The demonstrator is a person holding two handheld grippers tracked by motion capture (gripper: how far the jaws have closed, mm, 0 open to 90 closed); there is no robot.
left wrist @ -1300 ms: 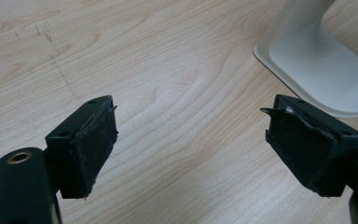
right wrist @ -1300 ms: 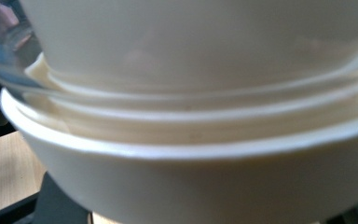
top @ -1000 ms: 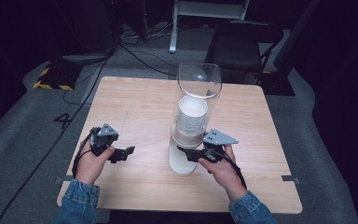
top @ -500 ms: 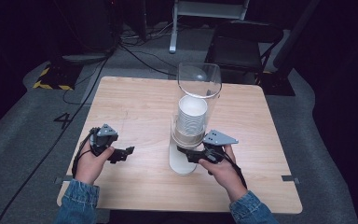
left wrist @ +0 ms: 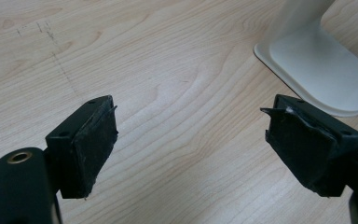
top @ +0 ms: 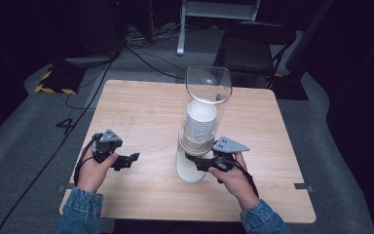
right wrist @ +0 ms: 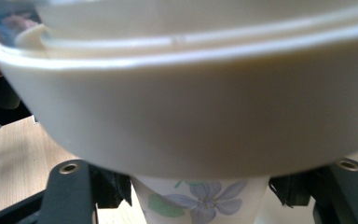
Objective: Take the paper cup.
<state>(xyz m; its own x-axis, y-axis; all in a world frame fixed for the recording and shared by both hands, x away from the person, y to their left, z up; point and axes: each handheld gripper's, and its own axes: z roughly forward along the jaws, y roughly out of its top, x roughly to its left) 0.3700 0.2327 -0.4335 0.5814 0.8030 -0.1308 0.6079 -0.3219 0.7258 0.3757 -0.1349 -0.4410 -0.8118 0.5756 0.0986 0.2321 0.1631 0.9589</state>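
From the high view, a cup dispenser (top: 197, 127) with a clear tube and a stack of white cups stands mid-table (top: 141, 109). The left gripper (top: 124, 161) rests on the wood well to its left, and the right gripper (top: 200, 162) sits right under the dispenser's collar.

Left gripper view: jaws spread wide with nothing between them, the dispenser's white base (left wrist: 319, 65) off to the side.

Right gripper view: a flower-print paper cup (right wrist: 200, 200) pokes out below the cream collar between the jaws. They look clamped on it, but it's hard to be sure this close up.
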